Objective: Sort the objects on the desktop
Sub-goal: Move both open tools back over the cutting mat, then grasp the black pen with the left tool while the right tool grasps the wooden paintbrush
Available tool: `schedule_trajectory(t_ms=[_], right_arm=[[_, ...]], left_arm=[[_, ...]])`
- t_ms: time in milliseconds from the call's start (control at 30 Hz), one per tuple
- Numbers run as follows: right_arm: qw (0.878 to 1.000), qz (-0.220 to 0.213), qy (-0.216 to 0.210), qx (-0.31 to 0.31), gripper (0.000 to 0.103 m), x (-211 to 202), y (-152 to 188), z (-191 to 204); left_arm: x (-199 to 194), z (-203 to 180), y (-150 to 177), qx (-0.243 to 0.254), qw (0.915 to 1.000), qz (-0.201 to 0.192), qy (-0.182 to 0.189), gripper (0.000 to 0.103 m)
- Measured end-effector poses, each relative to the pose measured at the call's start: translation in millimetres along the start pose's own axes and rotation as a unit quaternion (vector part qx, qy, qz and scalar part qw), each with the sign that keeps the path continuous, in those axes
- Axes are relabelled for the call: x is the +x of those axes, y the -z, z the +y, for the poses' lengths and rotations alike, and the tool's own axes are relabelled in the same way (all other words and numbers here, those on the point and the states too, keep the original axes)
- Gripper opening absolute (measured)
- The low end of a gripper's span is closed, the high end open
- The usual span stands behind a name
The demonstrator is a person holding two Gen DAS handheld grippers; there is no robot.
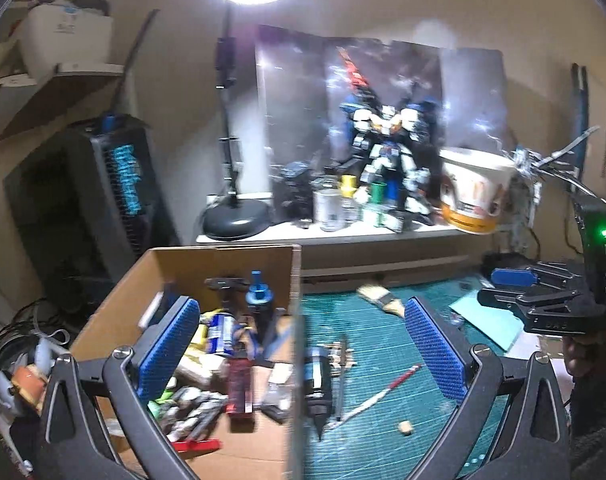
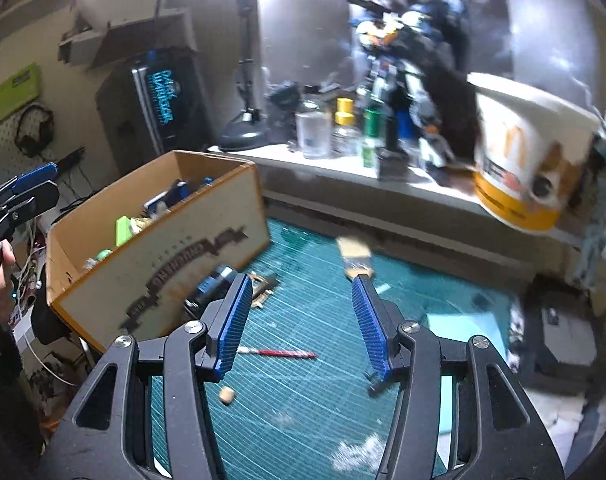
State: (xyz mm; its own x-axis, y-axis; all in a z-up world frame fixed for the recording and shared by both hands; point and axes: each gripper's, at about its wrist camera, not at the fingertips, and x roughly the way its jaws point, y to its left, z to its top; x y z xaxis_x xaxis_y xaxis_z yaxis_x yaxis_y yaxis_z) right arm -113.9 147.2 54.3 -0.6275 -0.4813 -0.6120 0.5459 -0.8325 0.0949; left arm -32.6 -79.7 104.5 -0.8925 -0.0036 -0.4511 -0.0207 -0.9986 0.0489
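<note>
Pencil (image 2: 279,353), brush (image 2: 357,258), cube (image 2: 227,395) loose on mat (image 2: 315,300) beside box (image 2: 143,256). Left gripper (image 1: 299,344), right gripper (image 2: 299,320) both spread, empty. Risk: thin pencil slipping from pads, rolling away.

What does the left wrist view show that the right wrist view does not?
Only the left wrist view looks down into the cardboard box, showing its jumbled contents, including a blue-capped bottle. Only the right wrist view shows the printed outer side of the box and a headset on the wall. Both show the green cutting mat, paintbrush, red-and-white pen, small cork and open tongs.
</note>
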Motion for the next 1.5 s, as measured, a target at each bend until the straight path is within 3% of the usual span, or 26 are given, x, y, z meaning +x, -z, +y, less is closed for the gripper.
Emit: schedule_trajectory(t_ms=[367,500,633,700,867,1033,1067,1100,1200,1500], right_arm=[[0.997,0.011,0.050,0.057,0.049,-34.1,39.8,-49.7],[0.995,0.014,0.060,0.075,0.049,-44.0,53.9,-64.6],[0.994,0.023,0.059,0.085,0.049,-45.9,68.7,-74.1],[0.994,0.030,0.059,0.088,0.049,-44.1,75.4,-77.3],[0.994,0.041,0.053,0.086,0.049,-38.7,84.4,-77.9],[0.995,0.047,0.041,0.078,0.049,-32.1,88.0,-72.4],[0.995,0.049,0.037,0.077,0.049,-30.3,88.4,-71.5],[0.995,0.050,0.033,0.076,0.049,-27.9,89.1,-70.8],[0.995,0.057,0.023,0.073,0.049,-20.5,91.0,-69.8],[0.993,0.079,0.012,0.087,0.049,3.1,96.2,-80.6]], left_arm=[[33.0,-51.3,5.6,0.018,0.9975,0.019,0.066,0.103],[59.5,-60.9,32.7,0.006,0.9946,0.053,0.089,0.103],[78.7,-74.4,83.8,-0.017,0.9863,0.091,0.137,0.101],[89.9,-83.8,106.2,-0.004,0.9847,0.110,0.135,0.093],[120.3,-82.6,120.9,-0.003,0.9817,0.145,0.124,0.070],[141.3,-69.0,118.8,-0.005,0.9856,0.147,0.083,0.070],[145.7,-67.8,119.8,-0.002,0.9854,0.152,0.077,0.066],[152.3,-66.4,120.0,0.001,0.9843,0.161,0.074,0.056],[171.4,-64.2,123.8,0.008,0.9799,0.186,0.070,0.044],[192.3,-50.3,128.1,0.004,0.9797,0.197,0.038,0.043]])
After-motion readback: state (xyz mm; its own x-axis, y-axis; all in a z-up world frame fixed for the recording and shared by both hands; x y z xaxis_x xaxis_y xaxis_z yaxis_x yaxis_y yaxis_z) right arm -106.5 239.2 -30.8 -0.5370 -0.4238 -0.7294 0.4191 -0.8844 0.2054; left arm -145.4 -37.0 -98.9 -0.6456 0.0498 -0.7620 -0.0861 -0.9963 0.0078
